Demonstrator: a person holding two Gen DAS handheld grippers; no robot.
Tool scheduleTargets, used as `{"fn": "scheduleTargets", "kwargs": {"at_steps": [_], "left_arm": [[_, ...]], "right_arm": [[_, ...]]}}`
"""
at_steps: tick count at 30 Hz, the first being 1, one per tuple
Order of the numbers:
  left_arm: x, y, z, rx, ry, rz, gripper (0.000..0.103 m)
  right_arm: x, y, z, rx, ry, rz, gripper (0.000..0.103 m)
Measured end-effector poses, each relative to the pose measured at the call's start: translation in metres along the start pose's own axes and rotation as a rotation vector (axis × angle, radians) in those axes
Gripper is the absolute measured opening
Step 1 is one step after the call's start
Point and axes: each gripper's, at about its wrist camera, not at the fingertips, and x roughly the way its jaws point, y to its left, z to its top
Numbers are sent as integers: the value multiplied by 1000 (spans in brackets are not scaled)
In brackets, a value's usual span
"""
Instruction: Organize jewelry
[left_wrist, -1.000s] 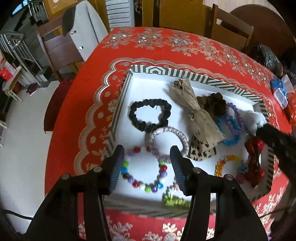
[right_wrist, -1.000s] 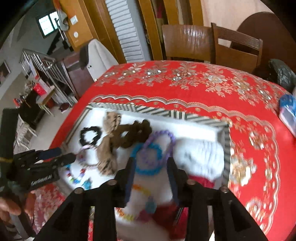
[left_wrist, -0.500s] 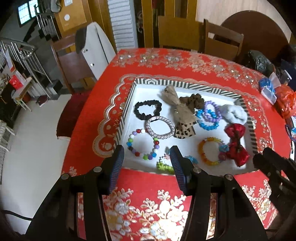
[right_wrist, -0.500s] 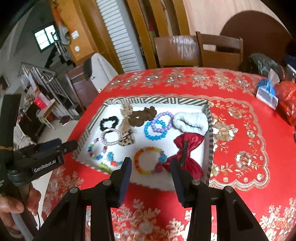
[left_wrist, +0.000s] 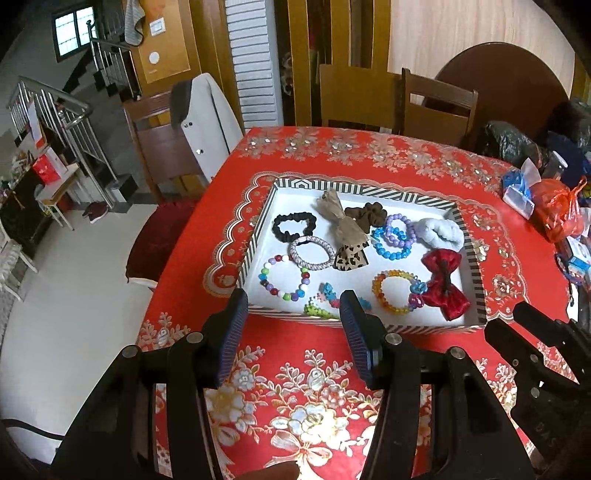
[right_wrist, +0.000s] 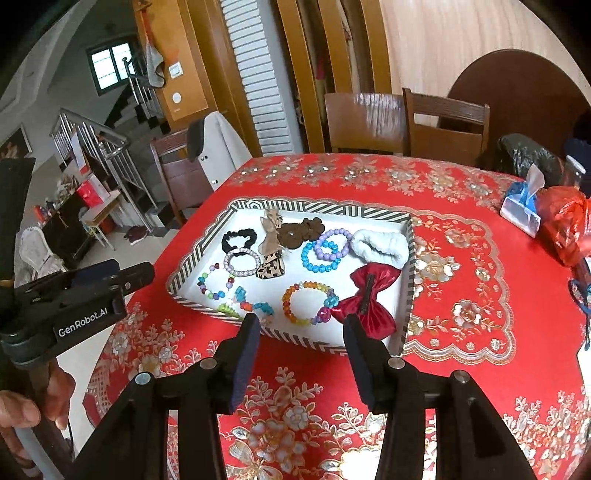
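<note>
Both tools, left (left_wrist: 291, 308) and right (right_wrist: 301, 330), gape empty and have drawn back from over the tray (left_wrist: 474, 280) to the near counter (left_wrist: 295, 369). The jewelry (left_wrist: 284, 275) lies spread inside; sorting looks finished.

Beaded bracelets (left_wrist: 393, 296), scrunchies (left_wrist: 293, 226), red bow (left_wrist: 443, 281), seemingly separate, inside striped tray (left_wrist: 364, 189).

Right claw (left_wrist: 517, 325) cut off; hand (right_wrist: 22, 410) too
</note>
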Motion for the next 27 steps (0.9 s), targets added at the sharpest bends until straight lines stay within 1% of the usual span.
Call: {"fn": "scheduleTargets", "kwargs": {"at_steps": [1,3,9,27], "left_arm": [[-2,-1,-2,0,-3,-1,51],[-6,-3,-4,-3,-7,4,51],[-11,-5,-10,-11,-3,3,51],[-14,-5,-10,-9,-10,-4,51]], "right_arm": [[-2,-1,-1,3,0,2,49],[-4,-1,-3,11,2,4,50],[-7,0,-6,5,2,5,50],[-5,0,-12,5,19,9,51]]}}
